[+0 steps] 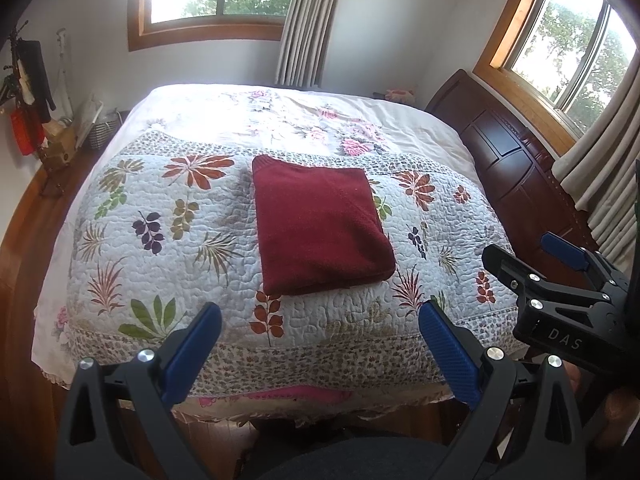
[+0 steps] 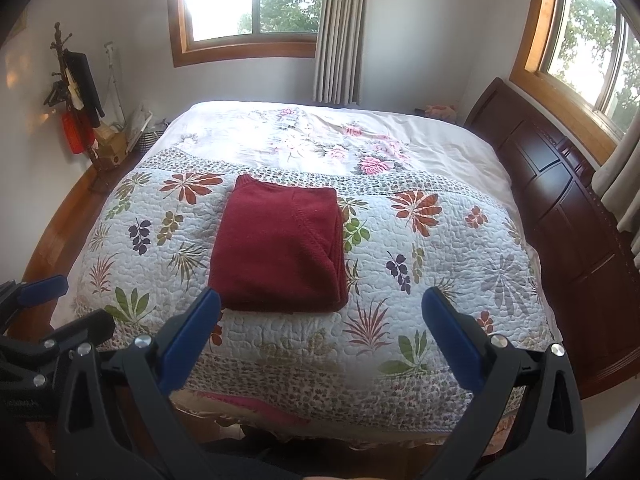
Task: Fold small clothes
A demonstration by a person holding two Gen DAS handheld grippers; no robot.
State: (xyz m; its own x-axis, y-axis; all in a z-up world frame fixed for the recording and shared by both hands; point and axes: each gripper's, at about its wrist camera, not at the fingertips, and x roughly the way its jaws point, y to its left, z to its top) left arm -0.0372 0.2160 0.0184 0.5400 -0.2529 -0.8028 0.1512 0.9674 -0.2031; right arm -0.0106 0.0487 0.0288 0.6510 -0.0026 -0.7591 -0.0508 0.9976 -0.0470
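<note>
A dark red knitted garment (image 1: 320, 224) (image 2: 280, 248) lies folded into a neat rectangle in the middle of the floral quilt (image 1: 160, 240) (image 2: 440, 264) on the bed. My left gripper (image 1: 320, 312) is open near the bed's front edge, below the garment and holding nothing. My right gripper (image 2: 320, 300) is open too, just in front of the garment's near edge, with nothing between its blue pads. In the left wrist view the right gripper (image 1: 532, 250) shows at the right, open. The left gripper (image 2: 60, 304) shows at the lower left of the right wrist view.
A dark wooden headboard (image 1: 520, 168) (image 2: 568, 216) bounds the bed's right side under a window. A coat stand (image 2: 76, 108) and a basket (image 1: 102, 130) stand by the far left wall. Wooden floor (image 1: 28, 220) runs along the left. A pink cloth edge (image 2: 256, 402) hangs under the quilt's front.
</note>
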